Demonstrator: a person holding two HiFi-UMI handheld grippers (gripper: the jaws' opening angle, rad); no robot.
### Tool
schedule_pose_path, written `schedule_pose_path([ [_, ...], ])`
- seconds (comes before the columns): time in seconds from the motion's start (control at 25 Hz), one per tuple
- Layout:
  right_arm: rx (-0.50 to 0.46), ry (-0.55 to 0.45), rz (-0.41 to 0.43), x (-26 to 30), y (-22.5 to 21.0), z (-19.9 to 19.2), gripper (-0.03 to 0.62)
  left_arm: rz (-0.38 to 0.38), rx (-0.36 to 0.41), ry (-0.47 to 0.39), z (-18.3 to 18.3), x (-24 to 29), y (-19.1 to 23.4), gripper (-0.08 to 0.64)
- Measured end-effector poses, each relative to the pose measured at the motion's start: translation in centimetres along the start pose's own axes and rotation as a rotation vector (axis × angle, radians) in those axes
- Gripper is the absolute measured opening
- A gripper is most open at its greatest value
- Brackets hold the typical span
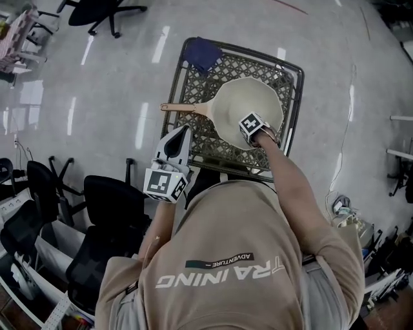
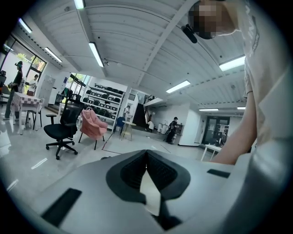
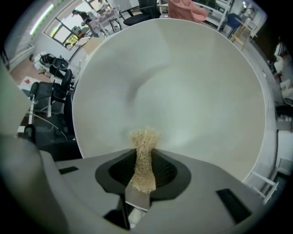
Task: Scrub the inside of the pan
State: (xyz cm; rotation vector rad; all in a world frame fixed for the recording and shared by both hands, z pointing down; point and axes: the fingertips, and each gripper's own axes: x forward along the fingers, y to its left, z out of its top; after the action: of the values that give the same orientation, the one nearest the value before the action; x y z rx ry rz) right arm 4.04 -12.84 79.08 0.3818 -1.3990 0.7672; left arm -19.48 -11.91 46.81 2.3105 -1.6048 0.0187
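Observation:
A cream pan [image 1: 242, 103] with a wooden handle [image 1: 182, 108] pointing left lies on a dark lattice table [image 1: 193, 77]. My right gripper [image 1: 253, 129] points steeply down into the pan's near right part. In the right gripper view the right gripper [image 3: 145, 150] is shut on a tan fibrous scrubber [image 3: 145, 136], whose tuft sticks out over the pan's pale inside [image 3: 192, 82]. My left gripper [image 1: 184, 131] hovers over the table's near left edge, just this side of the handle and apart from it. Its jaws meet at the tips of the left gripper [image 2: 146, 153] with nothing between them.
A dark blue cloth [image 1: 202, 55] lies at the table's far left corner. Black office chairs [image 1: 106, 203] stand on the glossy floor to the left, another chair [image 1: 97, 11] at the far side. Cables and gear [image 1: 345, 213] lie on the floor at the right.

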Motion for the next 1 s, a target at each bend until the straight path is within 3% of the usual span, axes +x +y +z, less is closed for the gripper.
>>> schedule_pose_path([
  [0.16,0.123,-0.082,0.103,0.6,3.4,2.3,0.104,-0.029,0.018,0.024,0.4,0.0,0.0,0.018],
  [0.32,0.185,-0.138,0.159,0.6,5.0,4.9,0.104,-0.038,0.039,0.033,1.2,-0.2,0.5,0.018],
  [0.68,0.523,-0.332,0.352,-1.4,5.9,12.2,0.103,-0.050,0.054,0.074,0.7,-0.4,1.4,0.018],
  [0.88,0.687,-0.558,0.509,-4.5,4.7,15.4,0.103,-0.063,0.042,0.084,0.2,0.2,1.5,0.018],
  [0.96,0.709,-0.661,0.513,-5.5,3.3,15.7,0.103,-0.071,0.043,0.087,0.2,0.7,1.4,0.018],
  [1.0,0.701,-0.693,0.475,-5.6,2.2,15.5,0.103,-0.074,0.045,0.087,0.2,1.0,1.3,0.018],
])
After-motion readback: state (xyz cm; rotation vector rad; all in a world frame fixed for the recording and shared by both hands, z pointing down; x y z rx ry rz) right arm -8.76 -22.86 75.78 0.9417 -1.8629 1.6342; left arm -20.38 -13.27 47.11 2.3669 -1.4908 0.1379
